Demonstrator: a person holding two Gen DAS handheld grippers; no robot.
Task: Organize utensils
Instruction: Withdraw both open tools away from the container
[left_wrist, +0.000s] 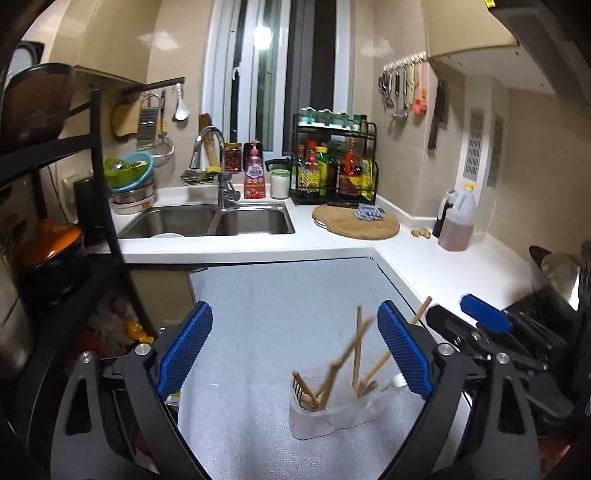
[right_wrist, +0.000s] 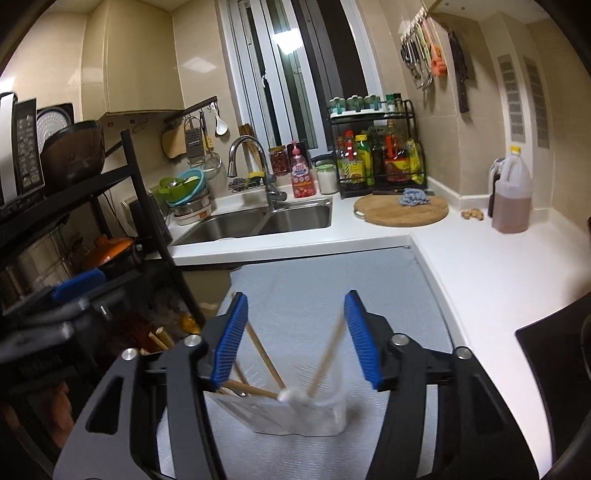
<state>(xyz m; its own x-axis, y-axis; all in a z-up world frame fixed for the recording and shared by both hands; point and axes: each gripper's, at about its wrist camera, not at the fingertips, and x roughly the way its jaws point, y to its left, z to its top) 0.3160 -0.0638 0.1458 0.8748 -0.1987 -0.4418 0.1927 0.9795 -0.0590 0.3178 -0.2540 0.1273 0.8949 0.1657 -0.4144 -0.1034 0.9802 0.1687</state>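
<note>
On the grey mat (left_wrist: 280, 295) before the sink (left_wrist: 207, 221), a clear plastic utensil holder (left_wrist: 332, 417) stands with chopsticks (left_wrist: 356, 354) leaning blurred inside it. Both the left gripper (left_wrist: 295, 354) and right gripper (right_wrist: 295, 339) hover over it with jaws spread, pads touching nothing. Judging by that, the drop-in step looks finished; next calls for fetching any remaining utensil, though none shows nearby.

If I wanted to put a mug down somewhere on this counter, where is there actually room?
Bare room: the grey mat between the utensil holder and the counter edge, and the white counter between the round cutting board and the oil jug. Crowded: the strip behind the sink, full of bowls and bottles, and the spice rack corner.
</note>
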